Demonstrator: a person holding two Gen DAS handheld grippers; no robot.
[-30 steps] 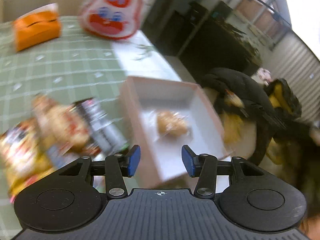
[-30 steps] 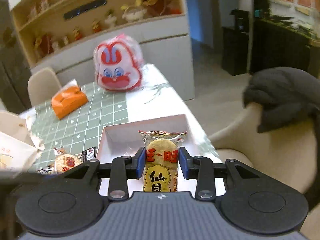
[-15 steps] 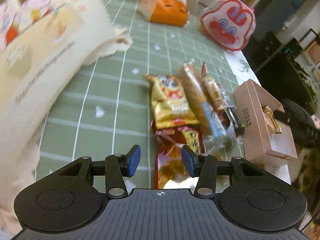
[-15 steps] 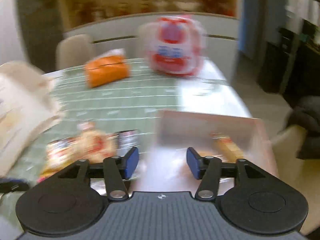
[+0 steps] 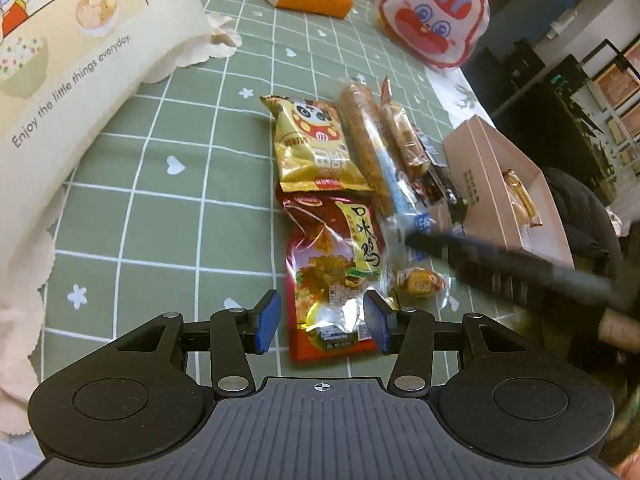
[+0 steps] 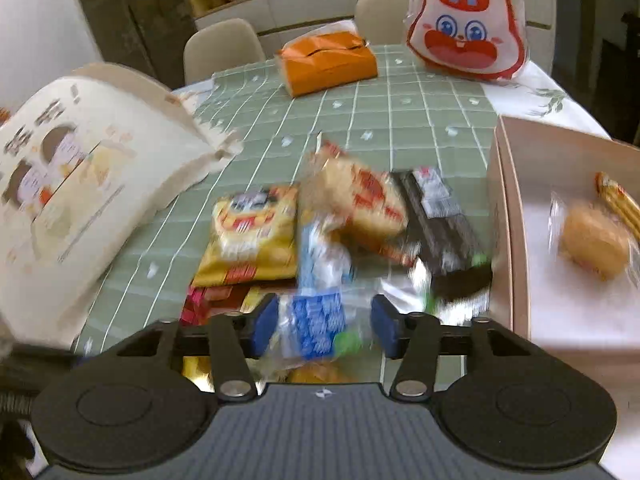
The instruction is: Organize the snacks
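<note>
Two tongs are in play, and neither one has a snack clenched. Your left tongs [image 5: 322, 322] hang spread wide over the near end of the red snack packet [image 5: 334, 276]; the blue pads [image 5: 269, 320] flank its lower edge with gaps on both sides, so it lies free on the green checked tabletop [image 5: 160, 216]. Just beyond it sits the yellow snack bag [image 5: 316, 148], then the long blue-ended wafer pack [image 5: 374, 160] and more packets in a row running toward the pink box [image 5: 480, 168].

Your right tongs [image 6: 324, 326] are closing, with the blue end of that wafer pack [image 6: 318, 316] between the pads; the view is blurred and the pads do not look pressed on it. To its right lies the black packet [image 6: 440, 216], hard against the box wall [image 6: 506, 216]. Inside the box rest a round wrapped cake [image 6: 594, 242] and a gold-wrapped bar [image 6: 620, 204]. Farther back stand the orange tissue box [image 6: 328, 62] and the rabbit-face bag [image 6: 466, 24]; a cream cartoon bag [image 6: 76, 184] fills the left.
</note>
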